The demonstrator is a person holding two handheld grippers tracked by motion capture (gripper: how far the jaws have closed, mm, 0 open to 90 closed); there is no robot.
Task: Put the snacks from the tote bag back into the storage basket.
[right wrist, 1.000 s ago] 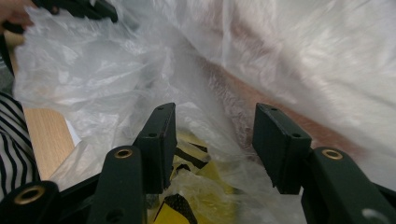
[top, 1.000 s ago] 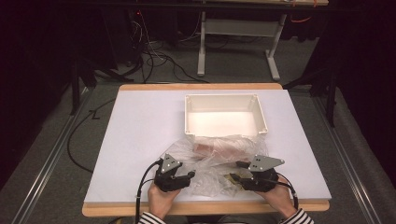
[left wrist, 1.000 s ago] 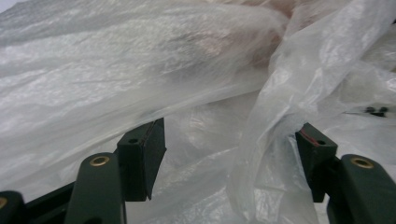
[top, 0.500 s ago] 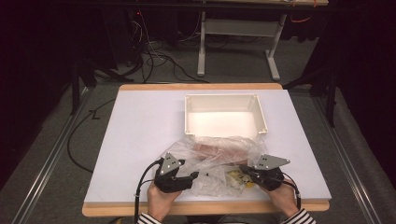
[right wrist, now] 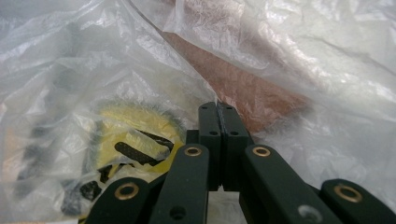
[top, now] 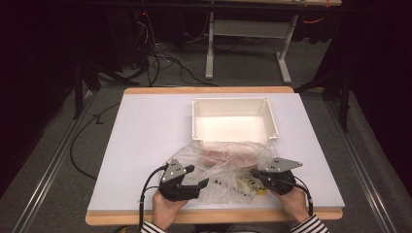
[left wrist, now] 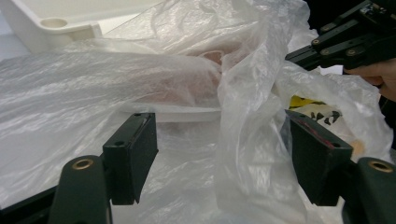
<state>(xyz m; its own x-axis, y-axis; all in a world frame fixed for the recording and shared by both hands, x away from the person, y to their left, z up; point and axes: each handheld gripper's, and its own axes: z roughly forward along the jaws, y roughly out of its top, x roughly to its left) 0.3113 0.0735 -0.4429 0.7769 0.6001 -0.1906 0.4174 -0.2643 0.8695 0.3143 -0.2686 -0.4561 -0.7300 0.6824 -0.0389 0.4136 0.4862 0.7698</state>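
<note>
The clear plastic bag (top: 226,167) lay crumpled near the table's (top: 145,141) front edge, just before the white tray (top: 234,121). The right gripper (top: 256,175) had its jaws pressed together, seemingly pinching bag film; the left gripper (top: 201,183) stood wide apart, straddling a fold. Bare tabletop stretched leftward.

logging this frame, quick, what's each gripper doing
Left gripper: open, jaws either side of the plastic bag.
Right gripper: shut; whether it pinches the bag cannot be told.

Clear plastic bag (top: 228,167) — yellow-and-black print inside; white tray (top: 234,120); black tools — striped sleeves.
</note>
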